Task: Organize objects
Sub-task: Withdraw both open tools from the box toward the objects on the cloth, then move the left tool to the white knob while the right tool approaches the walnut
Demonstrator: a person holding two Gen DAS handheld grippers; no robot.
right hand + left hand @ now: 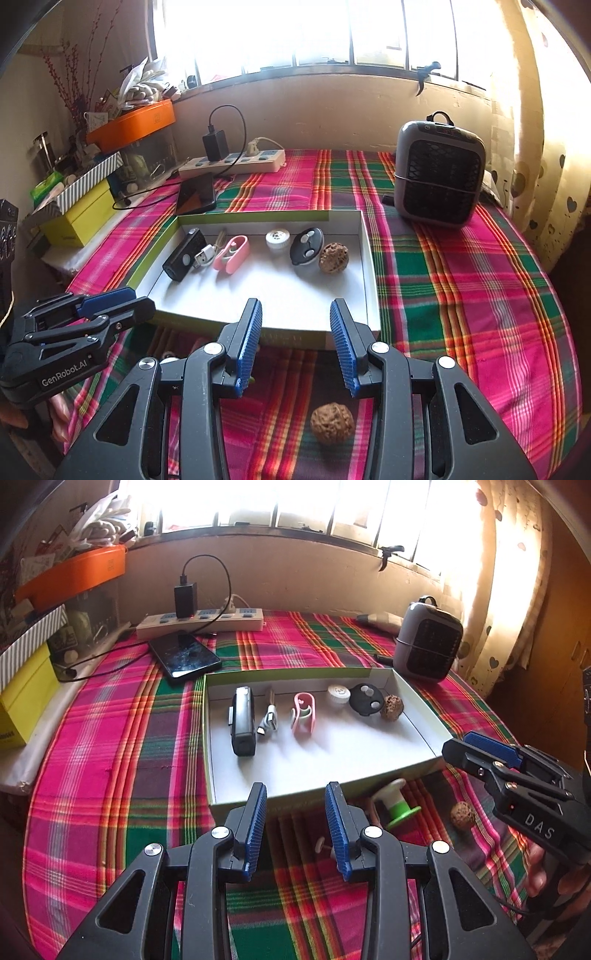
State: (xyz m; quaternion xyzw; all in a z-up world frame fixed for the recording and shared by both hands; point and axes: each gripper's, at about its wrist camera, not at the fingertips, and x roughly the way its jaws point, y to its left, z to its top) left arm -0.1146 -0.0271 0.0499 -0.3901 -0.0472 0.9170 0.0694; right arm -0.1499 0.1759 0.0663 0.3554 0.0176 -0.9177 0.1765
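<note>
Jaws of both the right gripper (295,345) and left gripper (295,829) stand apart, empty; the loose walnut (331,423) near the counter's front edge looks light, rigid and ridged, so grip across its middle.

One walnut (333,257) in the box (371,280) (another (331,423) before it).

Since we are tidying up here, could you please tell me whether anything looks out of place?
Yes. A brown wrinkled walnut and a green-and-white plastic spool lie on the plaid tablecloth, outside the shallow white cardboard tray where a matching walnut already sits in a row of sorted items.
</note>
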